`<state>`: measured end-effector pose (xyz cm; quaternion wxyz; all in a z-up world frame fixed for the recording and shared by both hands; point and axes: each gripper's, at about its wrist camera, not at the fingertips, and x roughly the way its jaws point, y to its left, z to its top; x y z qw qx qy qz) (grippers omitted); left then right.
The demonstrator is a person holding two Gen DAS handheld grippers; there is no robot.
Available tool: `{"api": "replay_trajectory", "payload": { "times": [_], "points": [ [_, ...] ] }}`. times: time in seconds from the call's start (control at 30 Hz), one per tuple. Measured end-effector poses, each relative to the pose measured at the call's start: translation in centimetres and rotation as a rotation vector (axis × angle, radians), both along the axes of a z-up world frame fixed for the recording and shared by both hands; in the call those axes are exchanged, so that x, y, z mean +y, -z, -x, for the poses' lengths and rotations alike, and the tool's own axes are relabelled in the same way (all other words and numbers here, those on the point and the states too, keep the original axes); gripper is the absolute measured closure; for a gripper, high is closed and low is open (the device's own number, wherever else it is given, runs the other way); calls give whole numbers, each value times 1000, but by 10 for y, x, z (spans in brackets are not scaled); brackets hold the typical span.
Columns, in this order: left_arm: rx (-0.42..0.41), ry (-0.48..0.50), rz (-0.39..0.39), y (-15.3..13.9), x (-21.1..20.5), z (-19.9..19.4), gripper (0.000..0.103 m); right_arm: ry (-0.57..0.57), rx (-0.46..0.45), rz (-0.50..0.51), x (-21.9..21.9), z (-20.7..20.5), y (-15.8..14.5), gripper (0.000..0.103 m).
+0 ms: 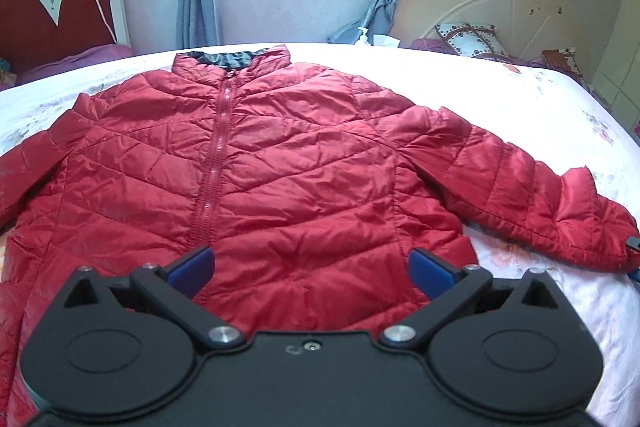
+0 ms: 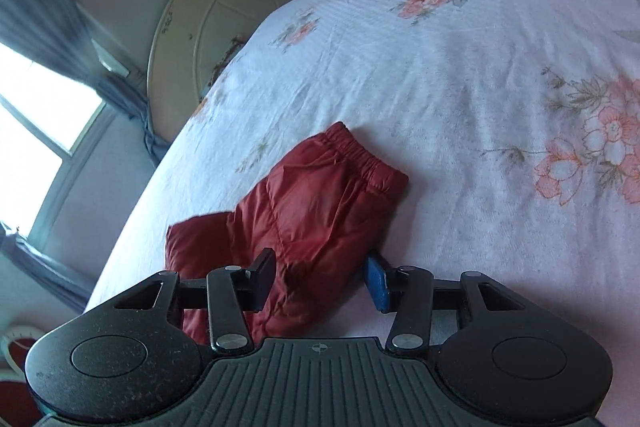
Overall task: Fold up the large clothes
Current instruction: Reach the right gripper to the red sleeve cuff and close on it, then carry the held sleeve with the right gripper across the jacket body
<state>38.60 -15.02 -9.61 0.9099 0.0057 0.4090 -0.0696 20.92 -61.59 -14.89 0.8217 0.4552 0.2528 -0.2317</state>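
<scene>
Jacket (image 1: 256,163), red and quilted, lies spread flat and zipped on the bed (image 1: 520,99), straight ahead of the left gripper (image 1: 311,273), whose jaws gape wide above its hem, gripping nothing. The right gripper (image 2: 320,281) straddles the sleeve (image 2: 312,211), jaws spread either side near the elastic cuff (image 2: 368,159), not pinching it.

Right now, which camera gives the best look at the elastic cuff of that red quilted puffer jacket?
The right wrist view: the elastic cuff lies close ahead of the open right gripper, its gathers clear. The left wrist view shows the whole red quilted puffer jacket, with that cuff at the frame's edge.
</scene>
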Motion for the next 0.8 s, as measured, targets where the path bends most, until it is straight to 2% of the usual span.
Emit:
{"api": "replay_trajectory", "payload": {
  "times": [0.1, 0.13, 0.17, 0.27, 0.33, 0.47, 0.6, 0.67, 0.8],
  "points": [
    [-7, -21, -20, -3, 9, -2, 0, 13, 2, 13, -1, -4, -2, 56],
    [-8, -26, -27, -4, 12, -3, 0, 19, 6, 22, 0, -8, -2, 62],
    [-7, -33, -33, -5, 16, -4, 0, 23, 23, 41, 0, -10, -2, 77],
    [12, -39, -42, -5, 27, -9, 0, 37, 43, 54, -4, -11, 1, 94],
    [19, -27, -35, -4, 35, -13, 0, 15, 60, 100, 0, -16, -6, 99],
    [12, -11, -28, 1, 52, -21, 1, -71, 40, 272, 30, -27, -43, 100],
    [-25, -34, -15, -2, 76, -29, 2, -185, -4, 421, 82, -53, -81, 100],
    [-40, -46, -17, -4, 91, -33, 2, -249, -32, 471, 116, -70, -95, 100],
    [-36, -70, 31, -6, 130, -40, 2, -393, -77, 515, 191, -107, -113, 100]
  ]
}}
